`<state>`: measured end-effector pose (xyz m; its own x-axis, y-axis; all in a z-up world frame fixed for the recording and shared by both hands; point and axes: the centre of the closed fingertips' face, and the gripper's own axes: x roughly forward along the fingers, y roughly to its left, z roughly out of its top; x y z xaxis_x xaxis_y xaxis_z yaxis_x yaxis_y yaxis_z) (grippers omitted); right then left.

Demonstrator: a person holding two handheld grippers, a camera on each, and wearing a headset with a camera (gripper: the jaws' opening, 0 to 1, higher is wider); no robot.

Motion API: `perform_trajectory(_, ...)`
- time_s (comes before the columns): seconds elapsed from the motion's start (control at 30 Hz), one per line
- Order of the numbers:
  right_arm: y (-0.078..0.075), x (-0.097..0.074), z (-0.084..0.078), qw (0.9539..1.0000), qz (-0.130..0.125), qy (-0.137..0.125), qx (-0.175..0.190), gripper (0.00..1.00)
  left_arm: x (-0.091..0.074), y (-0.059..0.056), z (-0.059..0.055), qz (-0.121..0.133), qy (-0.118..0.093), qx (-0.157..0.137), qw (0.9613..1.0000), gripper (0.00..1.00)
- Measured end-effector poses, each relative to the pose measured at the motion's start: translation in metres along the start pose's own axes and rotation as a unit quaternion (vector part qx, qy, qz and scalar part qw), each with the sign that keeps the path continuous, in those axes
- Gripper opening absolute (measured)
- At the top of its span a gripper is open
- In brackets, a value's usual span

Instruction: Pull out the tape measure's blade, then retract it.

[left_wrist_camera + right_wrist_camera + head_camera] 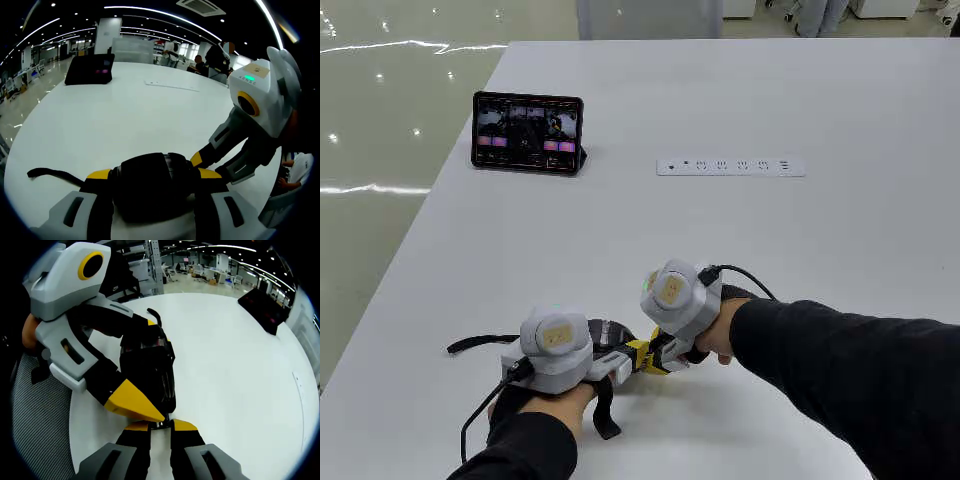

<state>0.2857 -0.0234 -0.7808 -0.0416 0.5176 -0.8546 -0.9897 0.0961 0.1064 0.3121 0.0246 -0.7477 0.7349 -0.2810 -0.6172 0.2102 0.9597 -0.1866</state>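
White table — propped tablet, power strip, black tape measure near the front edge

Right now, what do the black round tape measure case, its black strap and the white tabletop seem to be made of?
Black round tape measure case: probably matte plastic or rubber, dull with faint highlights. Black strap: maybe woven fabric or rubber; it lies limp and curved. White tabletop: smooth, satin, laminate-like; even sheen, no grain.

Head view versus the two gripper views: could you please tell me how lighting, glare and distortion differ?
Head view: sharp, evenly lit, glare streaks on the floor. Left gripper view: fisheye bows the table; the tape measure reads near-black. Right gripper view: same bowing, ceiling lights curved.
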Motion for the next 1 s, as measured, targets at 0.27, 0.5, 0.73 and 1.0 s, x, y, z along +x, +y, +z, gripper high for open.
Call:
perform_trajectory(0.27,0.0003,0.0009,0.0004,1.0,0.001,-0.009,0.001,0.11,0.0002,-0.0004,0.0002,0.0,0.0,0.002,1.0,0.61)
perform_trajectory(0.5,0.0003,0.0011,0.0013,0.9998,-0.003,-0.017,0.005,0.11,0.0001,0.0,0.0003,0.0,-0.001,0.004,1.0,0.62)
perform_trajectory(0.73,0.0003,0.0015,0.0018,0.9998,-0.009,-0.016,-0.002,0.12,0.0014,-0.0004,0.0006,-0.004,-0.005,0.003,1.0,0.63)
perform_trajectory(1.0,0.0003,0.0013,0.002,0.9997,-0.02,-0.016,-0.007,0.12,0.003,-0.0011,-0.0002,-0.012,0.001,0.008,0.9999,0.64)
